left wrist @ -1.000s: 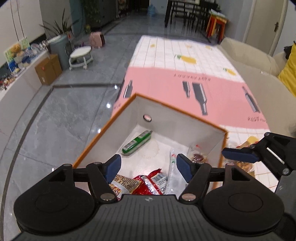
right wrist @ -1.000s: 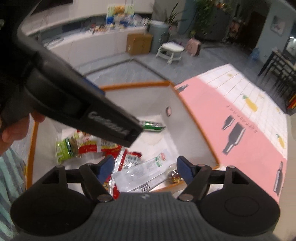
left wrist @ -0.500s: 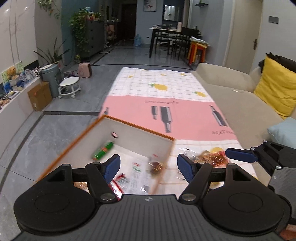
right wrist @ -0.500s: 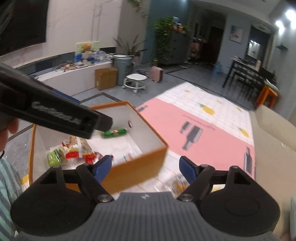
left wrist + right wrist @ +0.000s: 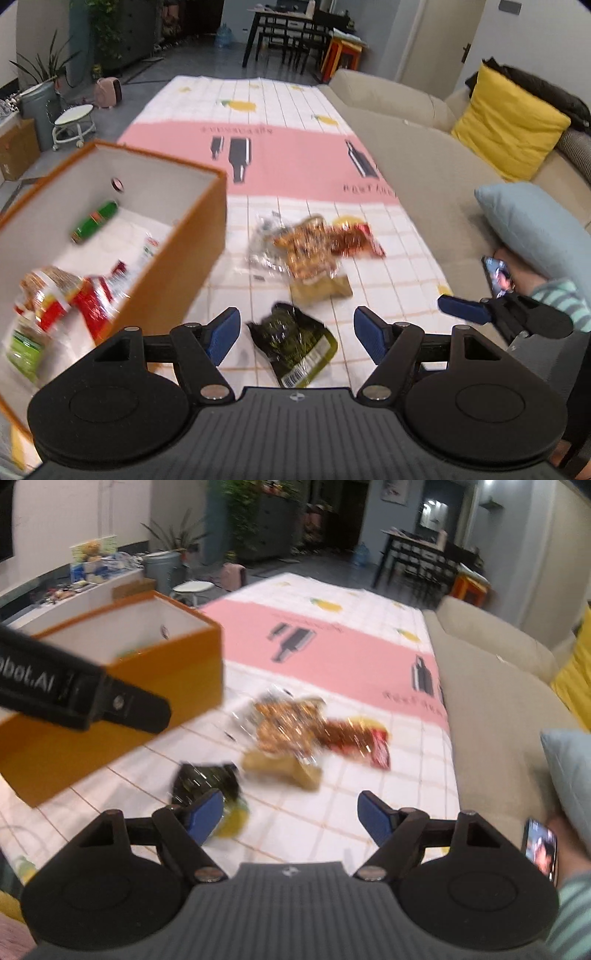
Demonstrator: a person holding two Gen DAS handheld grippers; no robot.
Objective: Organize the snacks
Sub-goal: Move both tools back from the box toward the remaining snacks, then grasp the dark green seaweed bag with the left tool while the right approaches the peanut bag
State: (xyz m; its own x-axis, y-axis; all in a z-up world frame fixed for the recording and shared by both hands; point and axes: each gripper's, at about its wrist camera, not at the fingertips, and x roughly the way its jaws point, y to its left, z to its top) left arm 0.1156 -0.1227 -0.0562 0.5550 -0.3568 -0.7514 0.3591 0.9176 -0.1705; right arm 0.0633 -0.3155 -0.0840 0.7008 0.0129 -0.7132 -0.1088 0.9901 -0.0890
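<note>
An orange box (image 5: 177,254) (image 5: 122,698) with a white inside stands at the left on the checked cloth and holds several snack packs (image 5: 62,295). Loose snacks lie to its right: a dark green pack (image 5: 295,343) (image 5: 207,779), a tan pack (image 5: 321,288) (image 5: 284,768), a golden crinkly pack (image 5: 306,247) (image 5: 284,720) and a red pack (image 5: 354,240) (image 5: 365,742). My left gripper (image 5: 295,334) hangs open above the dark green pack, empty. My right gripper (image 5: 291,812) is open and empty over bare cloth right of that pack. The right gripper's finger (image 5: 465,308) shows at the right of the left wrist view.
A beige sofa (image 5: 424,155) with a yellow cushion (image 5: 513,122) and a pale blue pillow (image 5: 532,225) runs along the right. A person's hand with a phone (image 5: 498,277) (image 5: 541,849) rests at the sofa edge. The pink and white cloth (image 5: 295,162) stretches ahead.
Both grippers have swung right, from over the box's inside to over the loose snacks on the cloth. The box now sits at the left in both views.
</note>
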